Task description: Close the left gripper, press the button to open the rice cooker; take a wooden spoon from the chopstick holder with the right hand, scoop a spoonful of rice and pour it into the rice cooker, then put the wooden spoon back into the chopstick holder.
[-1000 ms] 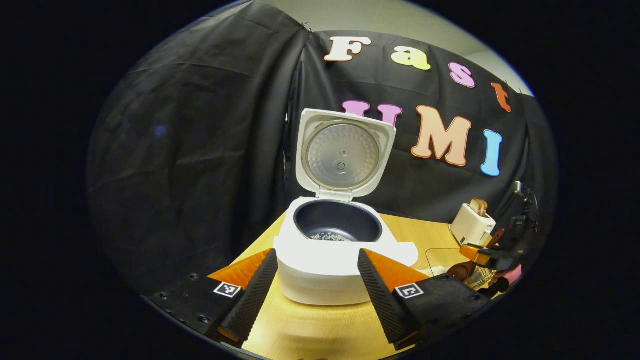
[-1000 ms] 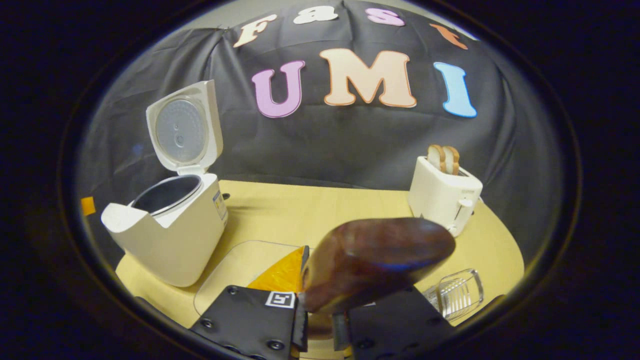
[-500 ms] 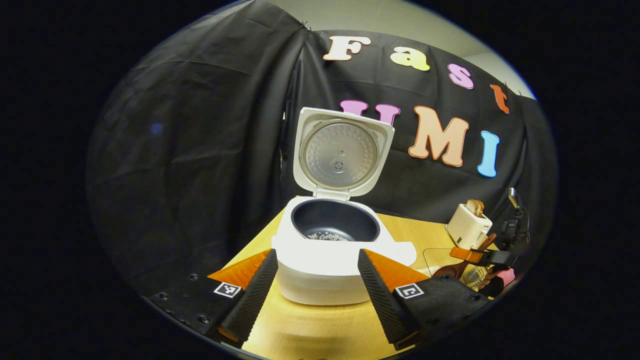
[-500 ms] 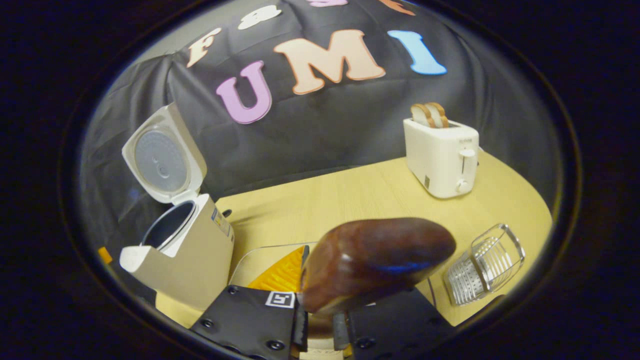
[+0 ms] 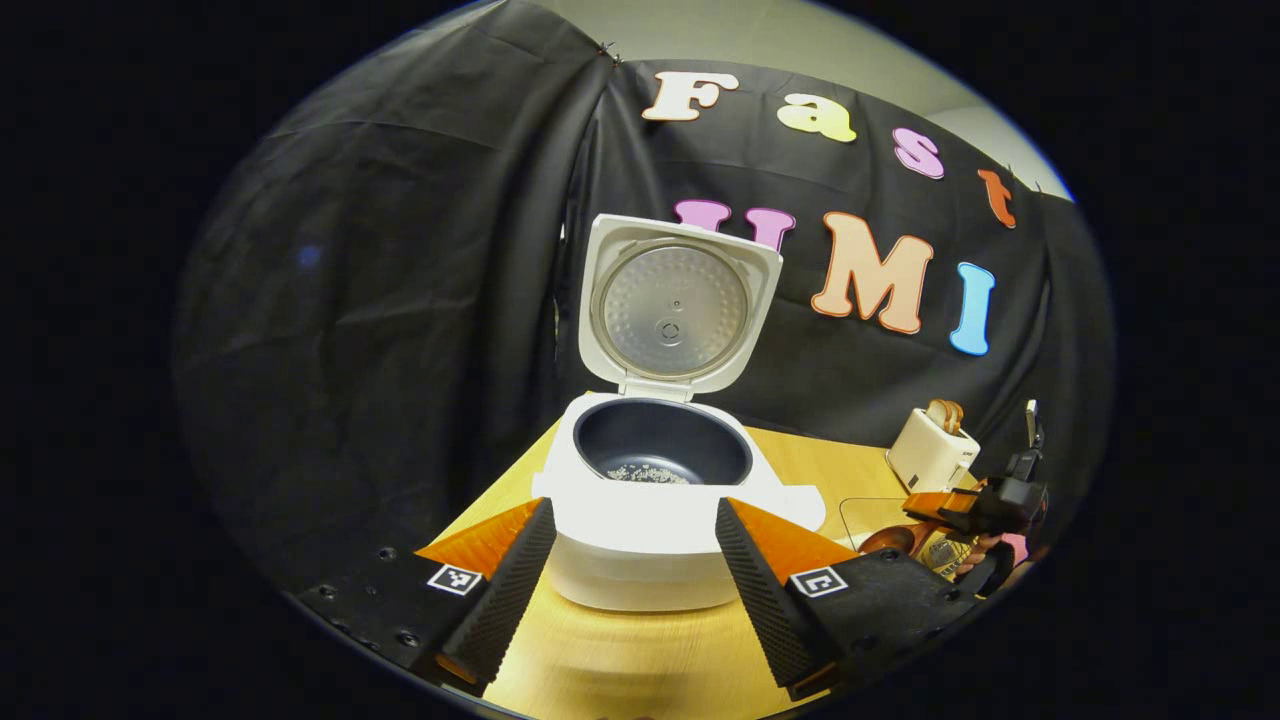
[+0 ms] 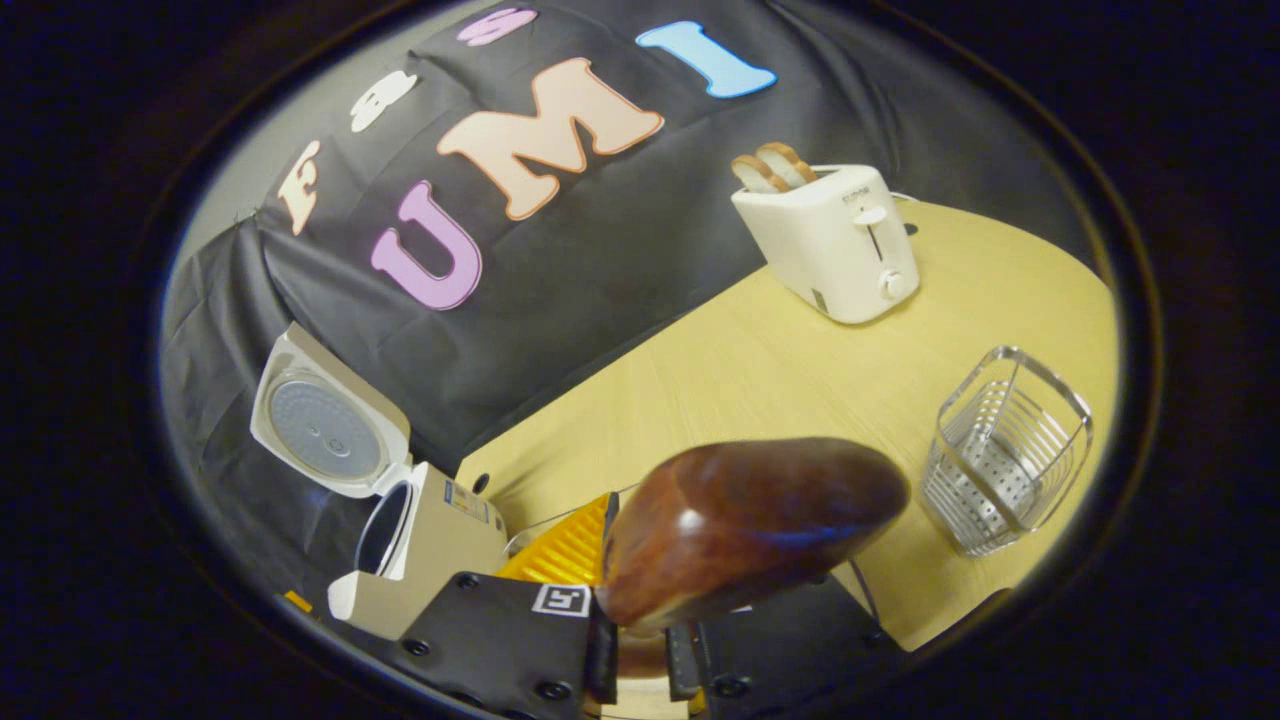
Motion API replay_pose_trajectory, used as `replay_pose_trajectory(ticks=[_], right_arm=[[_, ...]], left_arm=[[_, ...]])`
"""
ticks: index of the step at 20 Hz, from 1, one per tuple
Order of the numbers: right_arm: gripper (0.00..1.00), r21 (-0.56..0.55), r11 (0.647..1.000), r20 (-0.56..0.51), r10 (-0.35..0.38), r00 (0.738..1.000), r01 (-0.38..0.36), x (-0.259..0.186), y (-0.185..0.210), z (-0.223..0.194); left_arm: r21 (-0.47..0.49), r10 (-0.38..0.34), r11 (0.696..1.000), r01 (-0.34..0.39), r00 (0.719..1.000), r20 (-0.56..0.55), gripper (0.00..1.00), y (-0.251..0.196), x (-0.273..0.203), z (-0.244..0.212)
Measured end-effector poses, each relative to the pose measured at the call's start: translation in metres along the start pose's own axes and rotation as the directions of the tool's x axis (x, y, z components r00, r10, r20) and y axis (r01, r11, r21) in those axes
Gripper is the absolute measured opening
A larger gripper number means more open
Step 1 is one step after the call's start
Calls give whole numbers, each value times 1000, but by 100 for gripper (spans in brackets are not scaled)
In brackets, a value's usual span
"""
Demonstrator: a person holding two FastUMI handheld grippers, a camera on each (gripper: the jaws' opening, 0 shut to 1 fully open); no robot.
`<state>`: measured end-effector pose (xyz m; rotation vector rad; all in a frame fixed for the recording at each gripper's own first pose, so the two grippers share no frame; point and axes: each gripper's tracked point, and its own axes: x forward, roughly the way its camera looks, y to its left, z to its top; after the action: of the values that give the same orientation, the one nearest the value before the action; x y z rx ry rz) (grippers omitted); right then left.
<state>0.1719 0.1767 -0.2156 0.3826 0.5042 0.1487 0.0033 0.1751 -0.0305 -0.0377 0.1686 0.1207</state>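
Dark brown wooden spoon [image 6: 750, 525]: bowl looms close and soft-focused in the right gripper view; handle hidden behind it, between the right hand-held gripper [image 6: 640, 650] fingers.
White rice cooker with raised lid [image 6: 420, 540]: lower body cut off behind that gripper's housing.
Clear flat tray [image 6: 540, 520]: mostly covered.
Right hand-held gripper in the left gripper view: small at the rim, grip unreadable.

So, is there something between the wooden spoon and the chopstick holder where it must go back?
Nothing visible stands in the way. In the right gripper view the right hand-held gripper holds the wooden spoon, and only bare table lies between it and the chopstick holder, which looks empty. The toaster stands farther back.
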Motion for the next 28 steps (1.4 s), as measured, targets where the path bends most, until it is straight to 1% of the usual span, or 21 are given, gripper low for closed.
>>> replay_pose_trajectory(ticks=[5, 10, 13, 16, 19, 24, 28], right_arm=[[22, 9, 1000, 22, -16, 1000, 16, -4, -13, 13], [22, 89, 995, 48, 40, 998, -44, -23, 9, 36], [22, 127, 988, 77, 82, 994, -91, -35, 33, 59], [22, 112, 987, 122, 105, 987, -118, -46, 60, 79], [22, 118, 978, 133, 155, 979, -170, -51, 97, 93], [22, 126, 960, 119, 235, 965, -249, -42, 162, 93], [22, 132, 942, 91, 299, 950, -309, -24, 218, 76]], left_arm=[[-4, -8, 1000, 8, 1000, 2, 95, -4, 0, 1], [-10, -14, 1000, 14, 1000, 7, 95, -6, -1, 3], [-19, -18, 1000, 18, 1000, 11, 95, -6, -2, 3], [-25, -23, 999, 23, 1000, 3, 95, -7, -3, -1], [-46, -32, 998, 32, 999, -4, 95, -8, -5, -5], [-59, -33, 998, 33, 999, 3, 95, -3, -10, -5], [-70, -16, 997, 16, 1000, 3, 96, 6, -18, -7]])
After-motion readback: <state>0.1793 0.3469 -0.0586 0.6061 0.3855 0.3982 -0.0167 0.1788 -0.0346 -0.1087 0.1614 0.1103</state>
